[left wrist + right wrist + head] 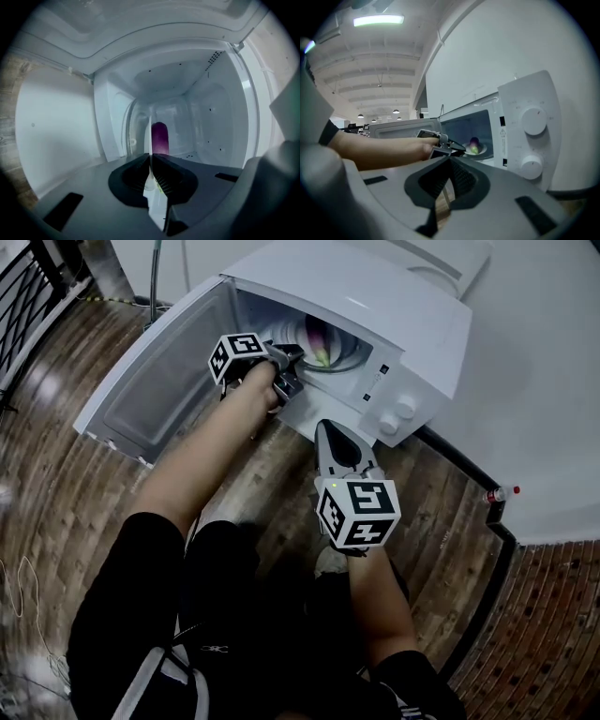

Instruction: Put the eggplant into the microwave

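Note:
The purple eggplant point(160, 137) with a green stem end lies on the glass plate point(480, 151) inside the white microwave point(375, 306), whose door point(159, 371) hangs open to the left. In the head view the eggplant point(320, 341) shows deep in the cavity. My left gripper point(291, 367) is at the oven's mouth, its jaws shut on nothing, a short way in front of the eggplant point(474, 144). My right gripper point(330, 429) hovers shut and empty over the floor in front of the control panel with two knobs point(533, 120).
The microwave stands on a wooden floor point(84, 521) against a white wall point(553, 381). A small red-capped bottle point(502, 493) lies by the wall's dark base strip at the right. Brick paving point(553, 634) is at the lower right, a black railing point(28, 296) at the upper left.

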Available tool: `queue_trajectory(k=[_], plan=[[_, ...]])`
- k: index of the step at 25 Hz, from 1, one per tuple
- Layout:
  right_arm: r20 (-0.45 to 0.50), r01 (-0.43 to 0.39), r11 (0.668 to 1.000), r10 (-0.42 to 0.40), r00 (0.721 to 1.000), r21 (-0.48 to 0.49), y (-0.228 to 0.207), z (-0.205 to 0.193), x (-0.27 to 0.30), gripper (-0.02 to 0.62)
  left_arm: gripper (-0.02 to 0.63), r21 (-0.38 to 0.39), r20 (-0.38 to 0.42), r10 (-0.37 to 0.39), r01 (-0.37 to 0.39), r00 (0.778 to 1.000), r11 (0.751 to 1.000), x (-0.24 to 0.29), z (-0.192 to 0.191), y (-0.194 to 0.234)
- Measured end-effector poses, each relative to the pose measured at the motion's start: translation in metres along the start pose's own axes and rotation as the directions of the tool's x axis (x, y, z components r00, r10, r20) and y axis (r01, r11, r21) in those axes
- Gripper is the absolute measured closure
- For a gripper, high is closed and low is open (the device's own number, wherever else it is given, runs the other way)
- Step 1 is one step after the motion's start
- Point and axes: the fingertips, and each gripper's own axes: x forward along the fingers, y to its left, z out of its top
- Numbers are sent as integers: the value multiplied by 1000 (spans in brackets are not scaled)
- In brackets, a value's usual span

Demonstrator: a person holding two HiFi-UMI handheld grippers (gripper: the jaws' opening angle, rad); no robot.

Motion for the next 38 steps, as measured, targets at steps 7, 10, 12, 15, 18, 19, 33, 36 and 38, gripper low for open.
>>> queue_trajectory(k=[7, 10, 12, 15, 18, 19, 33, 36, 38], plan=[[11, -18, 1000, 19, 1000, -13, 6, 5, 3, 589, 558, 477, 67, 172, -183, 983, 860, 1, 11, -8], [15, -22, 999, 22, 1000, -25, 9, 6, 4, 589, 533, 637, 125, 229, -256, 965, 727, 1, 14, -9], [15, -22, 999, 22, 1000, -35, 12, 6, 3, 589, 525, 707, 171, 249, -294, 953, 644, 0, 17, -9], [11, -20, 999, 20, 1000, -41, 12, 4, 3, 589, 525, 752, 213, 235, -313, 948, 580, -1, 21, -11], [15, -10, 999, 11, 1000, -41, 8, 4, 3, 589, 526, 790, 254, 171, -306, 952, 531, -10, 22, -24], [17, -4, 999, 5, 1000, -42, 6, 4, 3, 589, 556, 817, 271, 140, -304, 953, 489, -16, 21, -31], [111, 63, 996, -56, 992, -67, -1, 22, 11, 589, 607, 962, 198, -75, -179, 977, 208, -108, -55, -76], [102, 79, 989, -66, 993, -125, 10, 46, 7, 589, 607, 956, 189, -47, -173, 981, 235, -128, -58, -97], [89, 85, 985, -73, 993, -148, 13, 80, -2, 589, 607, 950, 186, -26, -173, 982, 258, -142, -56, -128]])
